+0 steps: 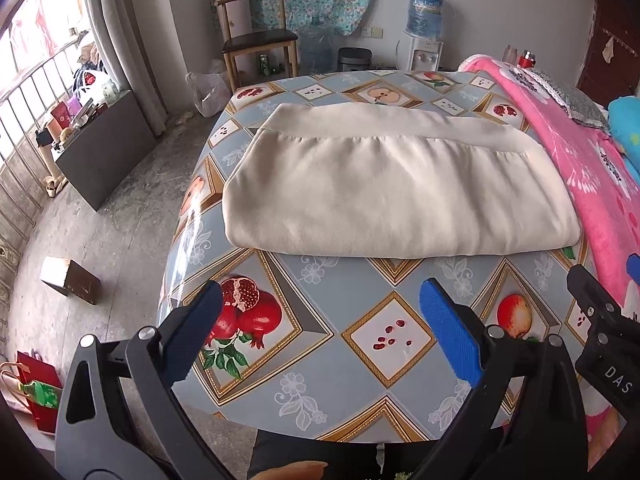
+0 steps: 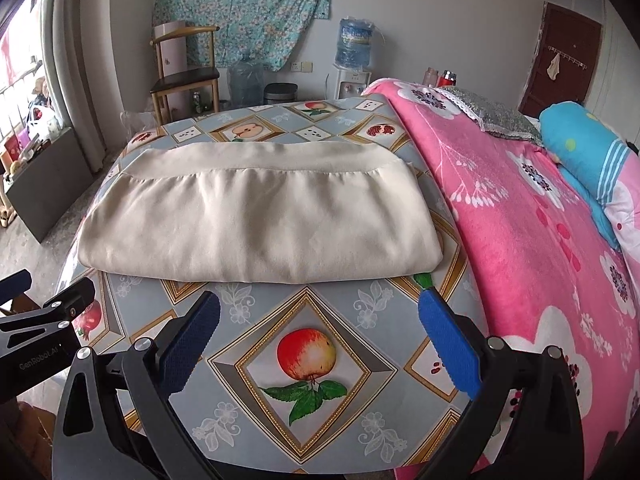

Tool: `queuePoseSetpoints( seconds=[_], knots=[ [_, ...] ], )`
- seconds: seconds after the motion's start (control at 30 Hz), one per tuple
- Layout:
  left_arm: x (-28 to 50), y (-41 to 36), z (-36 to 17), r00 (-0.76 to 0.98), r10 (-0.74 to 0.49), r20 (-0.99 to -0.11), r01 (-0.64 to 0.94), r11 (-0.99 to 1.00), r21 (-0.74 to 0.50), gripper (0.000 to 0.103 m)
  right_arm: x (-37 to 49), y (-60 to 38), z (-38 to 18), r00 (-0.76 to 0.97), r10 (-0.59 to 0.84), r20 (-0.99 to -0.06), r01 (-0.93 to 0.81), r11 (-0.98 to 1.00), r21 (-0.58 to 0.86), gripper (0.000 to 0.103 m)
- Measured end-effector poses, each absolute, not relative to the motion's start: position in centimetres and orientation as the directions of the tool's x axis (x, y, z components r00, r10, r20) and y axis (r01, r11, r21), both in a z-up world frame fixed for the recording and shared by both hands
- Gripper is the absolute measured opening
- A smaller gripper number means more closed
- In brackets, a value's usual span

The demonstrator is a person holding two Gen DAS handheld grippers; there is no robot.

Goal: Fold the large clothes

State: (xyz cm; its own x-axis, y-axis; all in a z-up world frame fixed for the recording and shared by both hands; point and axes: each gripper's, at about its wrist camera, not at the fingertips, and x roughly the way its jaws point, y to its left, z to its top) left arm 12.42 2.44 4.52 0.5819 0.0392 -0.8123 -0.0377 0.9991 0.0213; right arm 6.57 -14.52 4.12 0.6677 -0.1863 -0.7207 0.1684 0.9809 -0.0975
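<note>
The cream garment (image 1: 360, 184) lies on the desk (image 1: 320, 300), already folded into a wide flat bundle with its thick band along the far edge and its folded edge turned toward the grippers. The main risk, as I judge it, is that a new grasp takes only the top layer of the near edge, so the bundle opens when it is lifted; the cloth looks soft and smooth, and the glossy desk cover may let the whole bundle slide instead of folding. The right end of the garment also lies very near the pink blanket (image 2: 520, 220), so a gripper reaching there could catch the blanket together with the cloth. The left gripper (image 1: 320, 320) has its jaws wide apart and holds nothing; it hangs over the bare desk, near the folded edge but not touching it. The right gripper (image 2: 318, 322) is likewise spread and empty, just before the near edge of the garment (image 2: 256, 220), toward its right half.
</note>
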Motion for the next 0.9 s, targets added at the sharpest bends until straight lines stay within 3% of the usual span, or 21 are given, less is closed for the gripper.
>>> queuePoseSetpoints(
  seconds=[0.9],
  knots=[
    [12.61,2.04,4.58,0.58,0.028,-0.814,-0.018,1.0,0.021,0.095,6.78,-14.52,4.51,0.661,-0.213,-0.719,0.177,0.976,-0.127,0.097]
  ],
)
